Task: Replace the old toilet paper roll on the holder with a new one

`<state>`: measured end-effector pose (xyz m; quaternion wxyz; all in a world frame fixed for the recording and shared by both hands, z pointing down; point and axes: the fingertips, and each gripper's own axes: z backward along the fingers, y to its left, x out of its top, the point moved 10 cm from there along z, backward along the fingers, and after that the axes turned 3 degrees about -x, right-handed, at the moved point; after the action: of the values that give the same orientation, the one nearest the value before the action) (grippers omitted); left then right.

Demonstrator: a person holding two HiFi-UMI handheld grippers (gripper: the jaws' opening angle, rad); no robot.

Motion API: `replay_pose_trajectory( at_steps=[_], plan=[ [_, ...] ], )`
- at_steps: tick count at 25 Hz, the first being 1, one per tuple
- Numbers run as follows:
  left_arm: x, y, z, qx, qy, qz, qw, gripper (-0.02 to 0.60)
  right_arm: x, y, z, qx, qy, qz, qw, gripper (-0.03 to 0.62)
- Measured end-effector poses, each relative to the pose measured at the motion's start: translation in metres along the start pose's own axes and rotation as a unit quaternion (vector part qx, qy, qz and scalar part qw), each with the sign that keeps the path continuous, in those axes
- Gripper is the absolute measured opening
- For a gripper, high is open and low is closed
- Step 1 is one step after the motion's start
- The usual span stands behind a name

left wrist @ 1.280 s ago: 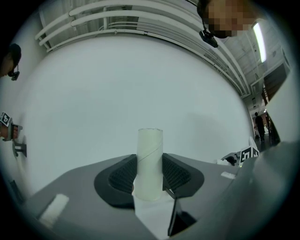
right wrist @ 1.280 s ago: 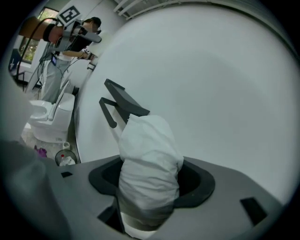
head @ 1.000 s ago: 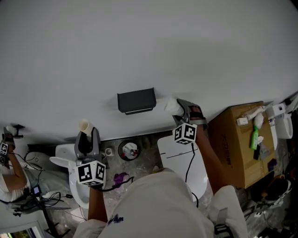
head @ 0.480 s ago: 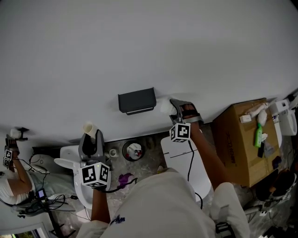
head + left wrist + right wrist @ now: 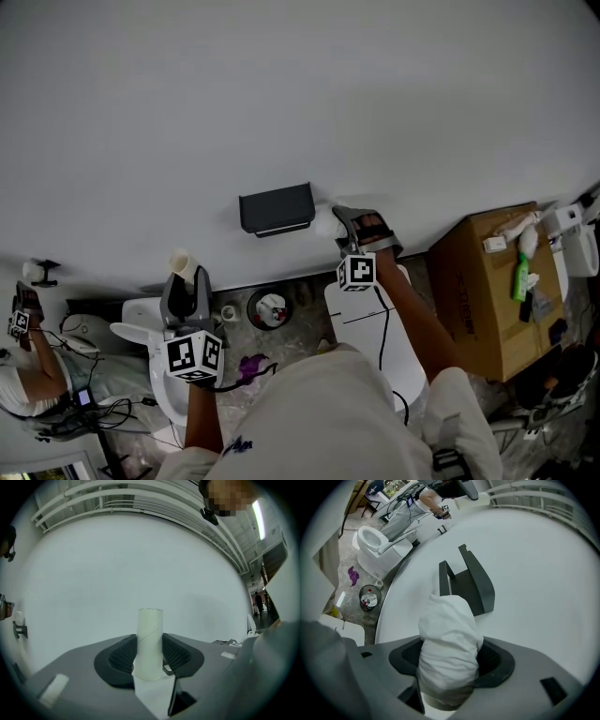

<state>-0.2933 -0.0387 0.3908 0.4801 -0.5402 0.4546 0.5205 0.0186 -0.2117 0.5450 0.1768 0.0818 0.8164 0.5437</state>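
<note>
A plain white wall (image 5: 281, 94) fills most of the scene, with a grey floor at its foot. Well to the right of the right tongs (image 5: 345, 221) stands a cardboard box (image 5: 487, 281). A white toilet (image 5: 141, 333) sits just below the left tongs (image 5: 185, 284), and a small round trash bin (image 5: 267, 307) lies on the floor between the two tongs.

The dark holder (image 5: 276, 207) is fixed to the wall just left of the right tongs. In the right gripper view it (image 5: 471, 585) shows bare, with nothing on it.

The right tongs pinch a new toilet paper roll (image 5: 449, 639), white, soft and somewhat squashed. It stands out past the jaw tips, near the holder's right end but not yet on it. The left tongs, held well apart from the holder down to the left, pinch the old roll (image 5: 150, 644), a bare cardboard tube standing upright between the pads.

So the old roll is already off. What remains, by my judgement, is to seat the new roll on the holder and let go, and to drop the tube somewhere, probably in the bin.
</note>
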Motion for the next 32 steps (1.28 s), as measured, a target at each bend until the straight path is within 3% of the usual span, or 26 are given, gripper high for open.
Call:
replay_pose_trajectory(
  at_steps=[5, 13, 32],
  plan=[
    [-0.004, 0.005, -0.007, 0.003, 0.003, 0.003, 1.0, 0.175, 0.019, 0.003, -0.014, 0.003, -0.022, 0.008, 1.0, 0.296],
    [-0.009, 0.009, -0.012, -0.001, 0.01, 0.008, 0.9999, 0.175, 0.055, 0.019, -0.023, -0.007, -0.037, 0.075, 0.996, 0.293],
    [-0.018, 0.005, -0.029, -0.025, 0.012, 0.02, 0.9994, 0.175, 0.075, 0.029, -0.037, -0.025, -0.045, 0.058, 0.997, 0.291]
  ],
)
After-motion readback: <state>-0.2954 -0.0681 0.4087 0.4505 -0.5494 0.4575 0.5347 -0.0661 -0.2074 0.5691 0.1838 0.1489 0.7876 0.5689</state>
